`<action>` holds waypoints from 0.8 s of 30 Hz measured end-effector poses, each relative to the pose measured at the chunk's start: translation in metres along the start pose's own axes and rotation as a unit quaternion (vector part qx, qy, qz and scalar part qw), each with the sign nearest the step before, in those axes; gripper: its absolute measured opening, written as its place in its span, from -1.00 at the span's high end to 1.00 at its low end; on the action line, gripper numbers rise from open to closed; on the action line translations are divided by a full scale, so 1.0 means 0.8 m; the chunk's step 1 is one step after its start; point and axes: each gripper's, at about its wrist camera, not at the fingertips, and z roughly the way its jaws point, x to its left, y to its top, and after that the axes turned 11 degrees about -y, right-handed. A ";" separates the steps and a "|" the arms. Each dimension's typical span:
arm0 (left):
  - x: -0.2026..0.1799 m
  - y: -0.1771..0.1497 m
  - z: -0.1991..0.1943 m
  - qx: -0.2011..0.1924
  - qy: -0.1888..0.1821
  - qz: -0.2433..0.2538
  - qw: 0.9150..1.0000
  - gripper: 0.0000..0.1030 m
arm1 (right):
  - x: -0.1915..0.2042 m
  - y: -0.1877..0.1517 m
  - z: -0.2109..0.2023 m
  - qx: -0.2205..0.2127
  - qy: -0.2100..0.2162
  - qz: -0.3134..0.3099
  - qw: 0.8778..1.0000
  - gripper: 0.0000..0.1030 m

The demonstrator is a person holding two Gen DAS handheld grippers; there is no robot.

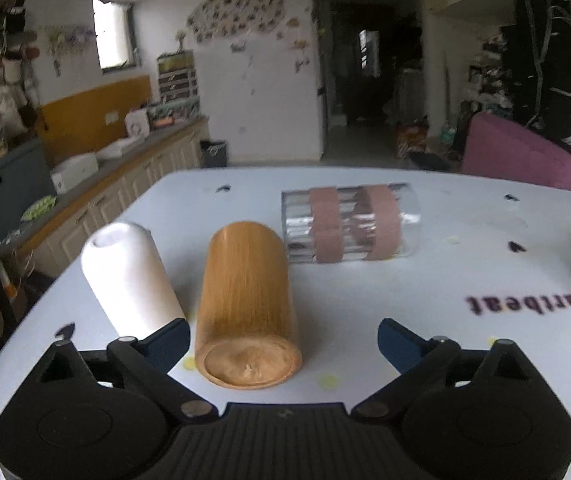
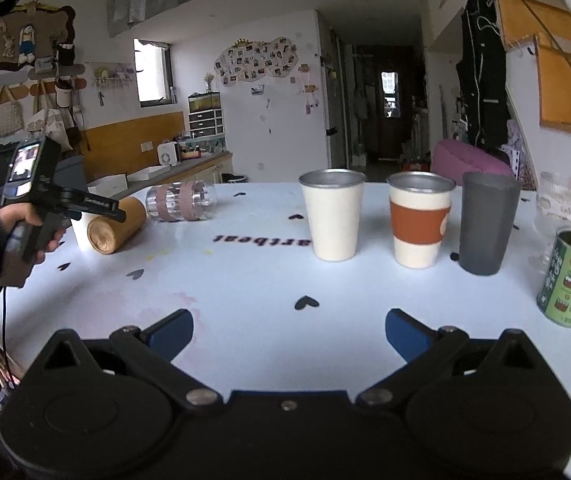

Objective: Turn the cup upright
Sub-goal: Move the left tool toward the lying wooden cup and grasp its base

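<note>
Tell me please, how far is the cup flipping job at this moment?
Done: the cream cup, the orange-banded cup and the grey cup stand upright. In hand: the open left gripper is lined up on the wooden cup, which lies on its side, not yet gripped. Left: the white cup and the clear glass also lie on their sides. The right gripper is open and holds nothing.

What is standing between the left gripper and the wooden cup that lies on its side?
Nothing visible. The wooden cup lies just ahead of the open left gripper, base toward it. The white cup lies beside it, left of the path.
</note>
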 end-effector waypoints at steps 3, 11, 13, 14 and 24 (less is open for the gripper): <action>0.001 0.001 0.018 0.007 0.021 -0.010 1.000 -0.88 | -0.007 -0.005 0.003 0.008 -0.003 0.003 1.000 -1.00; 0.012 0.002 0.037 0.017 0.074 -0.018 0.997 -0.77 | -0.020 -0.010 0.005 0.014 -0.007 0.013 1.000 -1.00; 0.021 0.002 0.040 0.020 0.073 -0.028 0.997 -0.73 | -0.020 -0.011 0.006 0.015 -0.006 0.012 1.000 -1.00; 0.024 0.001 0.041 0.020 0.072 -0.031 0.997 -0.71 | -0.020 -0.011 0.006 0.015 -0.006 0.012 1.000 -1.00; 0.056 -0.003 0.038 0.005 0.033 -0.081 0.996 -0.43 | -0.018 -0.013 0.013 0.023 -0.002 0.011 1.000 -1.00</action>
